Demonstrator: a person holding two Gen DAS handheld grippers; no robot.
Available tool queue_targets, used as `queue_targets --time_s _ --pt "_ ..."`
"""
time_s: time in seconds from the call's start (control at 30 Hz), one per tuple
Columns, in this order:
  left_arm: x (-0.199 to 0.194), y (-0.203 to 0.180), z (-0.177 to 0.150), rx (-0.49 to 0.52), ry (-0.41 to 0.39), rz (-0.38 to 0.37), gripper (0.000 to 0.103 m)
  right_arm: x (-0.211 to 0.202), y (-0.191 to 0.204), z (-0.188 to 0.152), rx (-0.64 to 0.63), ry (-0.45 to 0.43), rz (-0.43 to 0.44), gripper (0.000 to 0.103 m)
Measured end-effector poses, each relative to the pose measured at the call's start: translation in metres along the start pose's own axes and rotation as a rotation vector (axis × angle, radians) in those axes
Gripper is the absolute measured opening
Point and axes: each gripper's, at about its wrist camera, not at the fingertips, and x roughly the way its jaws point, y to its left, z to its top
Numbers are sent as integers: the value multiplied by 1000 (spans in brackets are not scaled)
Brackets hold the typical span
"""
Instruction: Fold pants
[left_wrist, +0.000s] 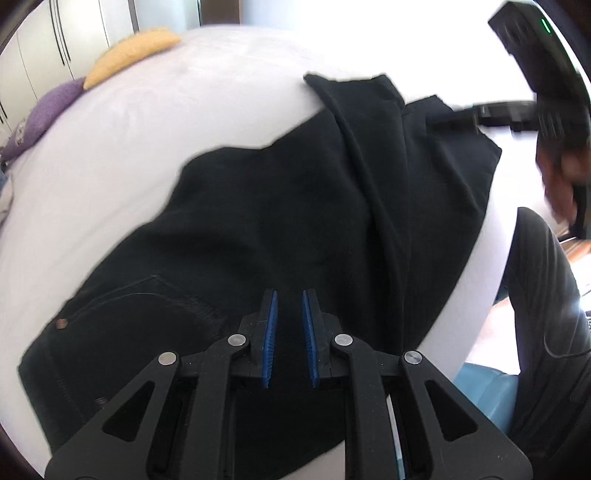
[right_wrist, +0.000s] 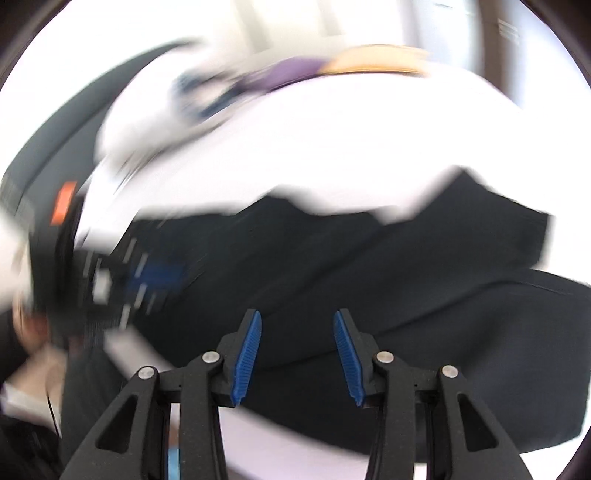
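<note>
Black pants (left_wrist: 280, 221) lie on a white bed (left_wrist: 166, 110), waist end with a pocket and rivet near me, one leg folded across toward the far right. My left gripper (left_wrist: 290, 295) hovers over the waist area, jaws a small gap apart, holding nothing. The right gripper (left_wrist: 461, 118) shows blurred at the far leg end. In the blurred right wrist view the pants (right_wrist: 369, 266) lie below my right gripper (right_wrist: 297, 317), which is open and empty. The left gripper (right_wrist: 155, 277) appears there as a blur at left.
A yellow pillow (left_wrist: 129, 55) and a purple pillow (left_wrist: 48, 110) lie at the bed's far left edge. White wardrobe doors (left_wrist: 55, 40) stand behind. The person's dark-clothed leg (left_wrist: 543, 314) and a blue object (left_wrist: 484, 384) are at the right, beside the bed.
</note>
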Motion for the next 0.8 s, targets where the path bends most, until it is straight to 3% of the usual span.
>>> queue_targets --time_s 0.07,0.13,0.23,0.37,0.63,0.73,0.8 --pt "36 -6 -4 -6 115 -21 13 -4 -39 30 133 -44 -36 50" --pt "41 -16 -9 48 70 27 13 -6 -74 54 258 -79 -95 65" --pt "40 -14 -7 34 73 10 13 13 -97 91 340 -84 -142 68" --pt "41 -5 -4 -13 65 -39 13 63 -95 127 337 -7 -190 68" --pt "37 -10 -8 -16 69 -10 13 157 -123 142 309 230 -539 68" --pt "39 -16 -9 -3 75 5 13 166 -130 138 285 214 -543 69" --pt "45 -18 -8 -1 76 15 13 162 -139 136 316 205 -500 63"
